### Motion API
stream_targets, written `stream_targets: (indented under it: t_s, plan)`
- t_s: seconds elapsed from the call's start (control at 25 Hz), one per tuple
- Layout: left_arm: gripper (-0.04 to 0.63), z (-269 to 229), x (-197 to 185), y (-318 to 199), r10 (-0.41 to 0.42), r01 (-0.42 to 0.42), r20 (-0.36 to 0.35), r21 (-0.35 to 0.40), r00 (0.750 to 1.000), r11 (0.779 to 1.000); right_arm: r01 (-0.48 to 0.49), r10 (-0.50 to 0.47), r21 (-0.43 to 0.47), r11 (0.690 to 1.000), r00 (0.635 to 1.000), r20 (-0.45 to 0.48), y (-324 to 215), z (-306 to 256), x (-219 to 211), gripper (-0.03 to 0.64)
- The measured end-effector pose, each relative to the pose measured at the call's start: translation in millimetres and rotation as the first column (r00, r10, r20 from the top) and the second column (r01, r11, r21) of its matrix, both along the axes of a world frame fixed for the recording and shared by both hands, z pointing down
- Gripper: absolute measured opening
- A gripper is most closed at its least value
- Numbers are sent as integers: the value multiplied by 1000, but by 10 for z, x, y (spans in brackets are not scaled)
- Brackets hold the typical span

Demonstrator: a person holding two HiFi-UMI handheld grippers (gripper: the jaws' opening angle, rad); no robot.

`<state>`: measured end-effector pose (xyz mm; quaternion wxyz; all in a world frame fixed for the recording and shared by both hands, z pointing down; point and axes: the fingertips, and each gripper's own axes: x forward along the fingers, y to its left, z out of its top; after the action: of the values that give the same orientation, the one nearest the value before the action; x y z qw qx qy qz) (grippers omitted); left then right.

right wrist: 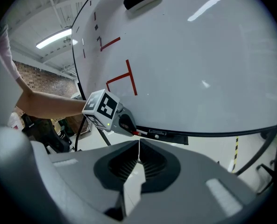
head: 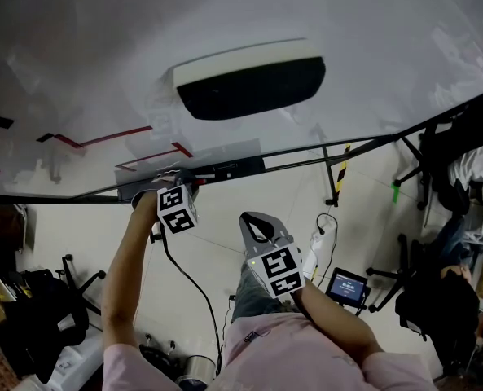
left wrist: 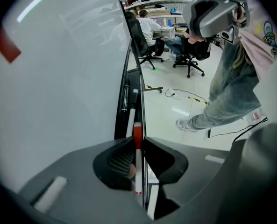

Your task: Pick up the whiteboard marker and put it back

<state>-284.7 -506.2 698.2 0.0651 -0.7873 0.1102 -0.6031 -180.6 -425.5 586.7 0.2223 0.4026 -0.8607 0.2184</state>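
The whiteboard marker (left wrist: 138, 132), white with a red cap, stands between the jaws of my left gripper (left wrist: 138, 143), which are closed narrowly on it. It lies along the tray (left wrist: 121, 125) at the whiteboard's lower edge, and whether it rests on the tray I cannot tell. In the head view the left gripper (head: 174, 187) reaches the tray (head: 225, 169) under the whiteboard (head: 347, 39). The right gripper view shows the left gripper (right wrist: 124, 124) with the marker's red end (right wrist: 137, 132) at the tray (right wrist: 175, 136). My right gripper (right wrist: 139, 148) hangs back from the board, shut and holding nothing; it also shows in the head view (head: 257, 222).
An eraser (head: 249, 80) sticks to the board above the tray, beside red drawn lines (right wrist: 124, 80). Two other markers (left wrist: 125, 97) lie further along the tray. Cables, office chairs (head: 436, 161) and a small screen (head: 347, 286) are on the floor. A seated person (left wrist: 147, 29) works at a far desk.
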Motion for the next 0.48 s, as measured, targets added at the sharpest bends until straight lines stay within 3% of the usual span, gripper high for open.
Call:
stream_targets:
  t_s: [0.48]
  plan:
    - [72, 11, -28, -18, -37, 35, -45, -24, 998, 999, 53, -53, -10, 999, 999, 2, 197, -32, -159, 3]
